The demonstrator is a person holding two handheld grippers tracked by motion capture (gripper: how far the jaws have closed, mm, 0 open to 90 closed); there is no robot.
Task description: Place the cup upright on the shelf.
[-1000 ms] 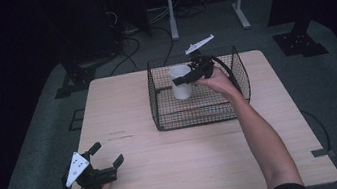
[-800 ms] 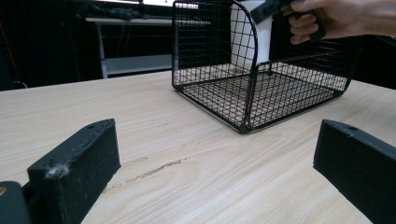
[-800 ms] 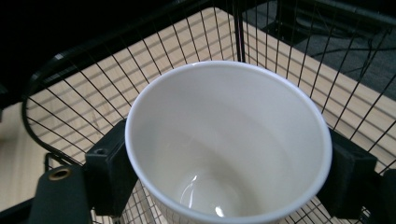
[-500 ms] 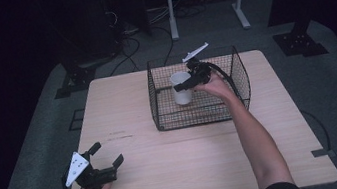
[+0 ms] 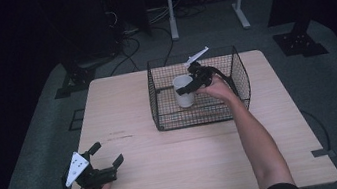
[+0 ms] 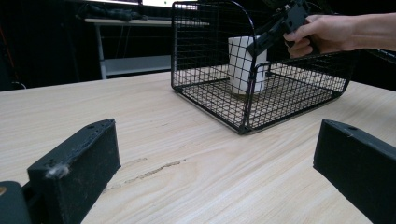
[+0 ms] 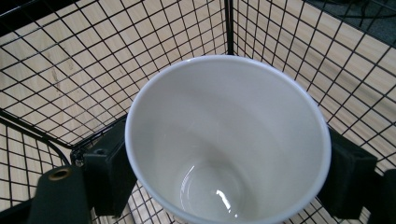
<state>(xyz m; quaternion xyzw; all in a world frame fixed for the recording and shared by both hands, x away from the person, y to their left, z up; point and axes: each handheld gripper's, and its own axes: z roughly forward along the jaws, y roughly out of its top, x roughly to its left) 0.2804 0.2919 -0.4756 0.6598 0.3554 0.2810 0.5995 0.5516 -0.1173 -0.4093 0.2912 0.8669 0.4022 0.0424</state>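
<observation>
Wooden table (image 5: 168,175), grey carpet (image 5: 39,159), dark room

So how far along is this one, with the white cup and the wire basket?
Done: the white cup is already inside the wire basket, upright and at or near its floor. In hand: the right gripper is clamped on the cup's sides. Left: open the jaws and lift that hand out. The left gripper rests open on the table.

White cup (image 7: 229,140) (upright, empty) — clamped between claw (image 7: 229,179) jaws, inside wire basket (image 7: 70,60).
</observation>
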